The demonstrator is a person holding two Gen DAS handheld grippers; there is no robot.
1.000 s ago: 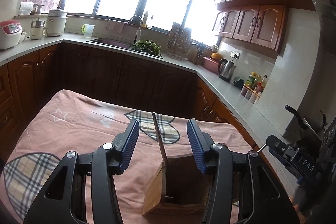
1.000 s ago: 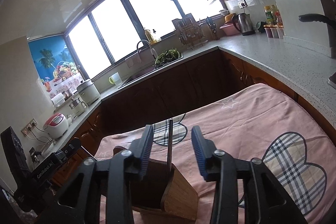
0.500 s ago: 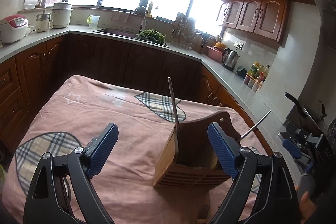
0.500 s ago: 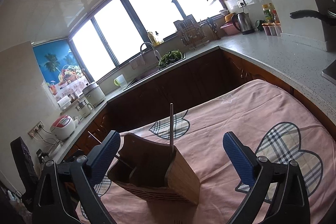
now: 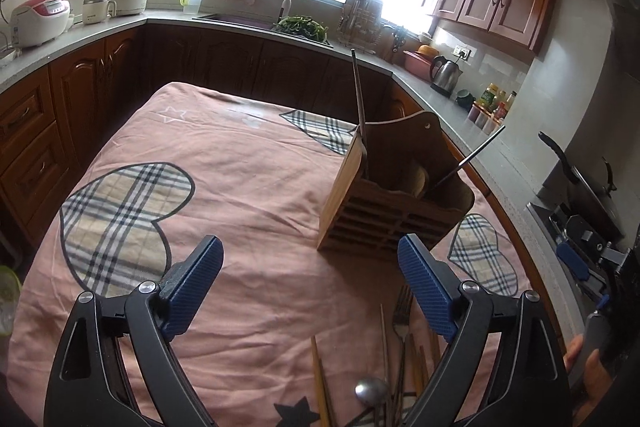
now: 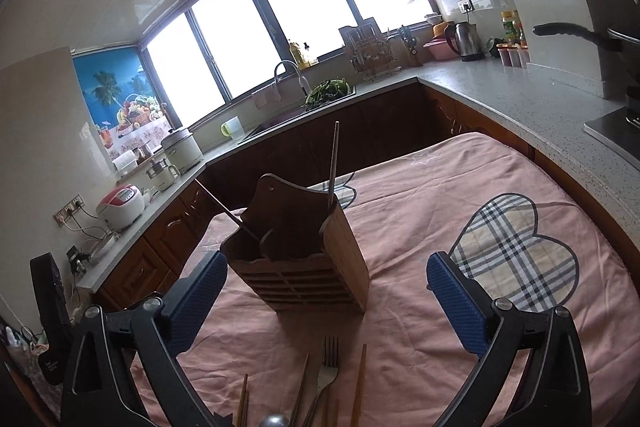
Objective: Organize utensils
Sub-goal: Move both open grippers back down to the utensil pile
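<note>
Both the left gripper [image 5: 310, 283] and the right gripper [image 6: 326, 297] were held wide open, nothing gripped. The wooden holder [image 5: 394, 195] stood upright on the pink-clothed worktop [image 5: 240, 163], two chopsticks [image 5: 359, 107] inside. A fork [image 6: 329, 367] and spoon [image 5: 370, 391] lay loose nearby.

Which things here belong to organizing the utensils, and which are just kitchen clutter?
Job:
wooden utensil holder
dark chopstick
metal chopstick
fork
spoon
loose chopsticks

Lying about:
rice cooker
kettle
green cup
frying pan
</note>
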